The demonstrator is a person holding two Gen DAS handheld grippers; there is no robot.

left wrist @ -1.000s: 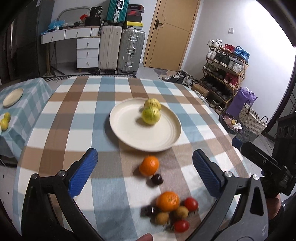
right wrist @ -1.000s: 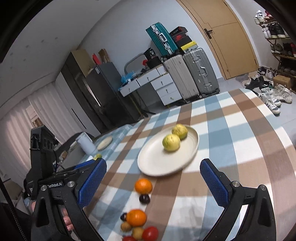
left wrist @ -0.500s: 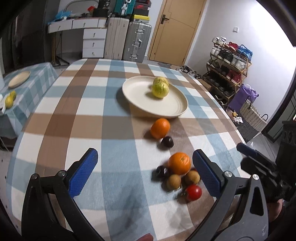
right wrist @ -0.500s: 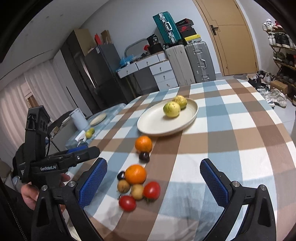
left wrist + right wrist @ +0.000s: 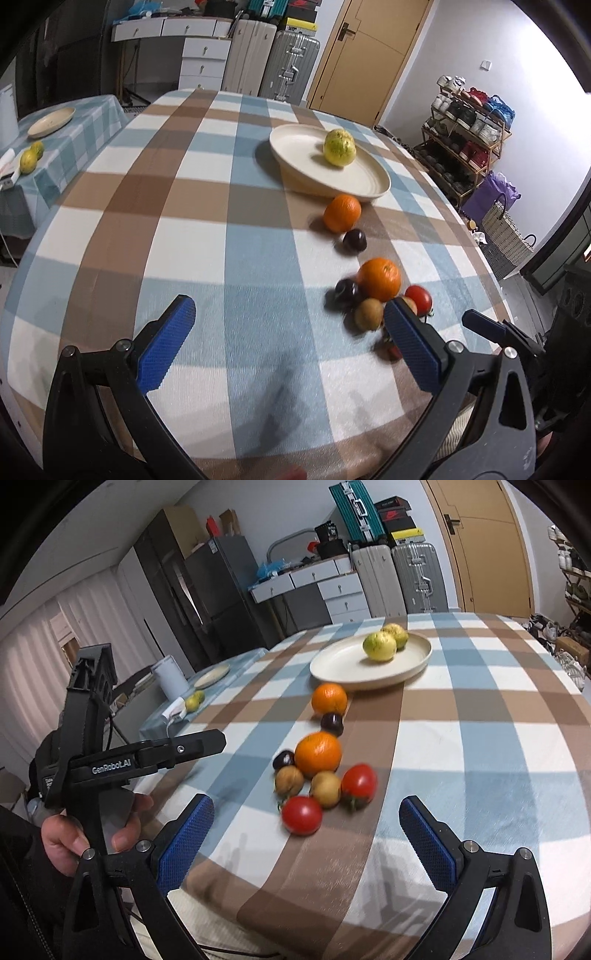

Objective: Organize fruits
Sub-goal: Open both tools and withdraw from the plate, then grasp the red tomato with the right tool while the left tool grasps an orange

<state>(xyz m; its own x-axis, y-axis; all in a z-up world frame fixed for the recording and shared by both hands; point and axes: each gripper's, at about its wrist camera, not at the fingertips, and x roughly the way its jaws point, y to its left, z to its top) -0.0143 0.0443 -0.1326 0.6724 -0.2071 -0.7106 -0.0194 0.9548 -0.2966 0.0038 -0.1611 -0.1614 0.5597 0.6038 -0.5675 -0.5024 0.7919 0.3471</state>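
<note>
Both the left gripper (image 5: pixel 286 341) and right gripper (image 5: pixel 306 840) hang with jaws released, empty; round cream plate (image 5: pixel 332 664) at twelve o'clock on the checked table (image 5: pixel 480 738).

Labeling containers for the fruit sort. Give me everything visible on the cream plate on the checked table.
The plate is round, cream, matte, ceramic-looking, with a low raised rim. It sits flat on the checked tablecloth, far side from the tongs. Two yellow-green fruits rest on it, one behind the other; the left view shows only the front one. An orange lies beside its near rim; contact unclear. The rim is slightly blurred.
</note>
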